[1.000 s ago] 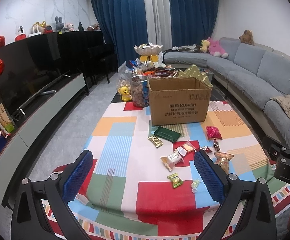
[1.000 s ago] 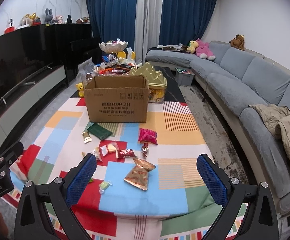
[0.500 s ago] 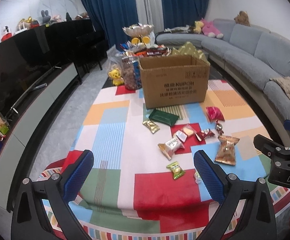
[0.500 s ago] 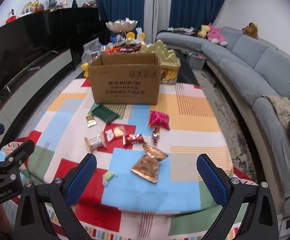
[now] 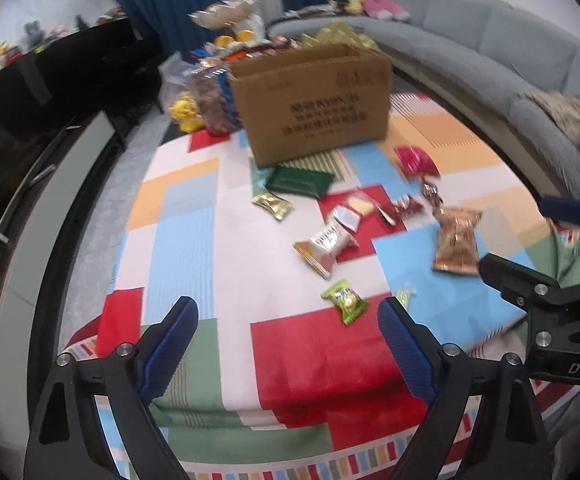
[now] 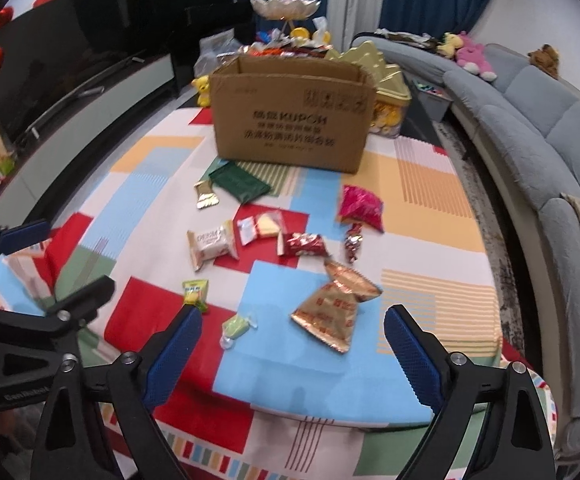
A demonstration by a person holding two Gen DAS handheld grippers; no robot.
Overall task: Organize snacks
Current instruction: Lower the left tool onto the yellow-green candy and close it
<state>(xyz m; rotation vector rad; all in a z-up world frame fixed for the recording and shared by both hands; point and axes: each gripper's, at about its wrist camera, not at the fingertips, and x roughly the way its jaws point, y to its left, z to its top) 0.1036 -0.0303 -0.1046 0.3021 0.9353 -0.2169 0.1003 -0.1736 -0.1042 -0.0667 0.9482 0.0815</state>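
Crinkly foil snack packets (image 6: pixel 336 312) before a boxy cardboard carton (image 6: pixel 290 116)

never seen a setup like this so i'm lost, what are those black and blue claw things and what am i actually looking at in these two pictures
Each picture comes from a wide-angle camera fixed on a hand-held clamp, looking along its two fingers. A person carries one clamp in each hand; there is no robot arm.

One picture looks out over the left gripper, the other over the right gripper. The black arms with blue ribbed pads are their fingers. Both stand open with nothing between the pads, though the jaws have just been closing a little.

Below them is a table under a colourful patchwork tablecloth. An open brown cardboard box stands at its far side. Loose snacks lie in front: a dark green flat packet, a pink bag, a gold and red crinkled bag and a small green wrapped sweet.
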